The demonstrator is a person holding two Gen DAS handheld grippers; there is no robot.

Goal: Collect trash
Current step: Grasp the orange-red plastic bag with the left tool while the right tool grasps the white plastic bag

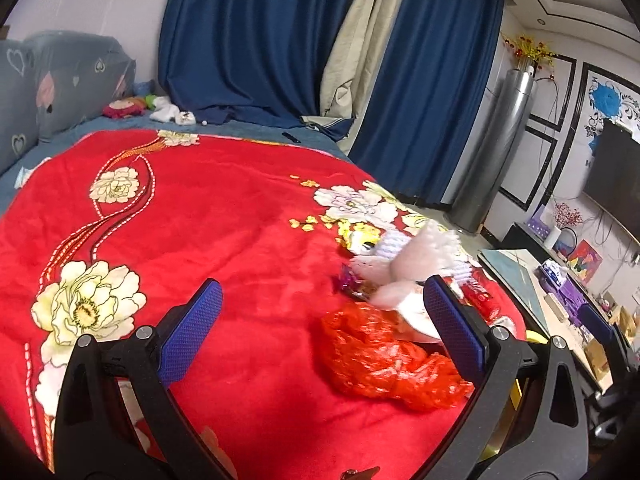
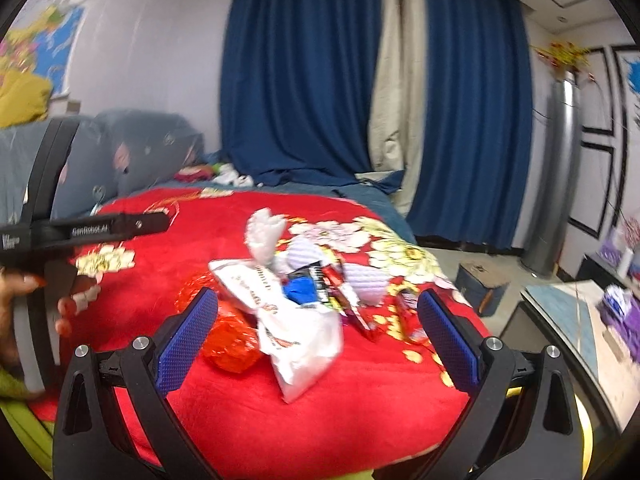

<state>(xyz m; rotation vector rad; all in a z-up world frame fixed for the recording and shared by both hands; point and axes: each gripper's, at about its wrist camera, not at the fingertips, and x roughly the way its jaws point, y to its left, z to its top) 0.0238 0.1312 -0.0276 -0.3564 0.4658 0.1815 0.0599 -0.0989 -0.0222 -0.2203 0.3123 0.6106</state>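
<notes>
Lying in a heap on the red floral blanket [image 2: 248, 432] are a white printed bag [image 2: 298, 332], a crumpled red plastic bag [image 1: 384, 360] and several snack wrappers [image 2: 344, 300]. Both the left gripper [image 1: 324, 336] and the right gripper [image 2: 318, 340] hover wide open above the pile, holding nothing. Blue curtains [image 2: 296, 80] hang behind.

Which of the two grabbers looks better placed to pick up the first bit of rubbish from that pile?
Probably the right gripper: it is open and the white plastic bag sits between its fingers. The left gripper, also open, faces mostly bare blanket, the pile off to its right.
</notes>
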